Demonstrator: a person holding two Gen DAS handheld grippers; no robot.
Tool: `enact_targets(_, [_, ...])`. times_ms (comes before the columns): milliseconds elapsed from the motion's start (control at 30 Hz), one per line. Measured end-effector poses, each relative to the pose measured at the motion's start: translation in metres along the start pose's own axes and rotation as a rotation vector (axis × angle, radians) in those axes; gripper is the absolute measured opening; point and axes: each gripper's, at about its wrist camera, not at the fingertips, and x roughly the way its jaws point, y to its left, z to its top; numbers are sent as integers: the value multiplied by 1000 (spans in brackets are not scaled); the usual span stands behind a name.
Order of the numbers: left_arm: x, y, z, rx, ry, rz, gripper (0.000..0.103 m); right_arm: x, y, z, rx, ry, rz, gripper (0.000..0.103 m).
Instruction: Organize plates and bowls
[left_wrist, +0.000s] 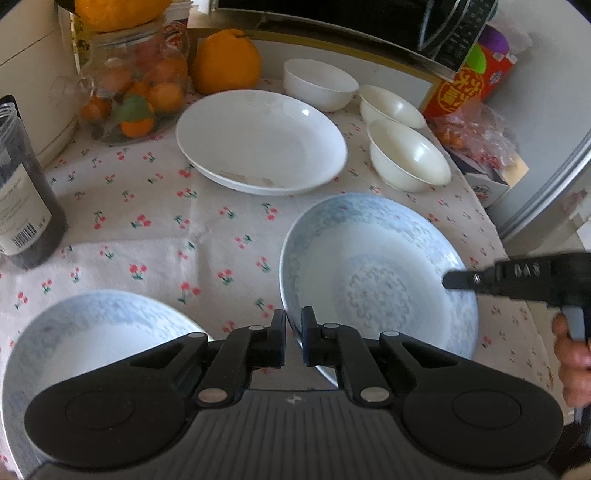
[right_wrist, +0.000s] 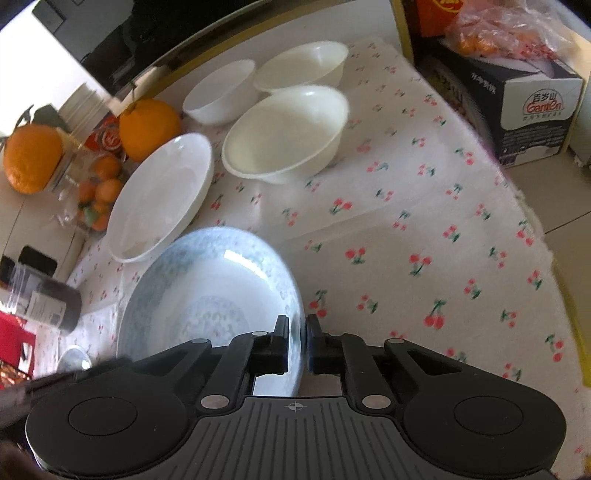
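Note:
A blue-patterned plate (left_wrist: 376, 280) is held tilted above the cherry-print cloth by both grippers. My left gripper (left_wrist: 294, 325) is shut on its near left rim. My right gripper (right_wrist: 297, 332) is shut on its right rim, and it shows in the left wrist view (left_wrist: 454, 280) at the plate's right edge. The same plate fills the lower left of the right wrist view (right_wrist: 207, 295). A second blue-patterned plate (left_wrist: 92, 332) lies at lower left. A plain white plate (left_wrist: 258, 140) and three white bowls (left_wrist: 317, 83) (left_wrist: 391, 105) (left_wrist: 410, 157) sit behind.
A glass jar of small oranges (left_wrist: 136, 85) and a large orange (left_wrist: 225, 61) stand at the back left. A dark bottle (left_wrist: 22, 199) stands at the left. A red box (left_wrist: 469, 81) and bagged items (left_wrist: 476, 133) sit at the back right. The table edge (right_wrist: 565, 280) runs down the right.

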Motion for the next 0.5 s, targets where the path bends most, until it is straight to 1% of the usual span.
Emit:
enact_targets(233, [-2,-5,-5,-4,20,-22,8,-3,-4,4,6,-6,-9,10])
enact_targets(367, [-2,-8,-7,15,15,-16,9,-2,-4,4,8,-5,-13,10])
enact_targets(500, [-3,-5,-7,-3,18,-28,9,-2,-2,4,-3,-7,-23,10])
